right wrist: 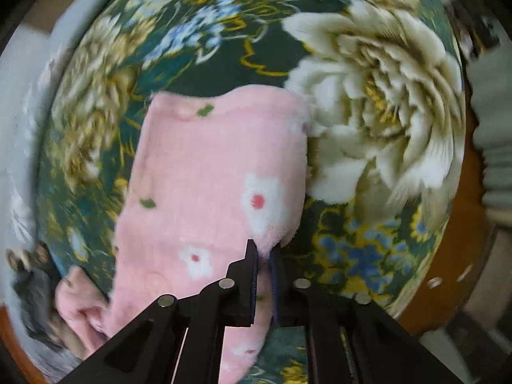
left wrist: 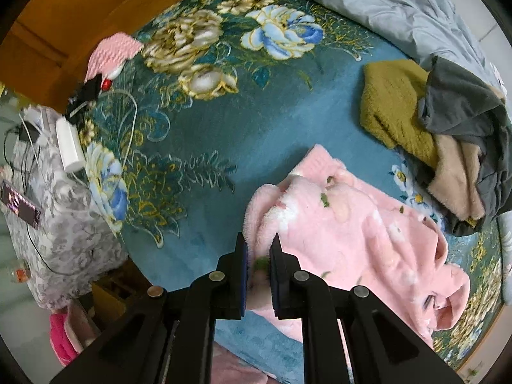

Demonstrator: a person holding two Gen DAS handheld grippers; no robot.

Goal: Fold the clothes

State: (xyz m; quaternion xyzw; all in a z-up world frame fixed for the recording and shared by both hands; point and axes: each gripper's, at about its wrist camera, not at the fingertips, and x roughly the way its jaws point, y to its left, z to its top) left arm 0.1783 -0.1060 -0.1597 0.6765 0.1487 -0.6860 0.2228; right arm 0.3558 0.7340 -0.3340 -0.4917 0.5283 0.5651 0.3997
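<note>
Ref. landmark: floral bedspread (left wrist: 204,134). Pink fleece garment (left wrist: 352,224) lies on it, partly spread, bunched toward the near edge w/ creases; no completed fold visible. Left gripper (left wrist: 258,265) points down at the garment's near edge, fingers clenched on a pinch of pink fleece. Right gripper (right wrist: 264,256) is clenched on the edge of a long pink section (right wrist: 211,185), prob. a leg or sleeve, stretched flat across the bedspread. Unfolded pile (left wrist: 448,140) (olive, grey, beige items) sits on the bedspread just beyond the garment. Est. progress: early; first item in hand, pile pending.
</note>
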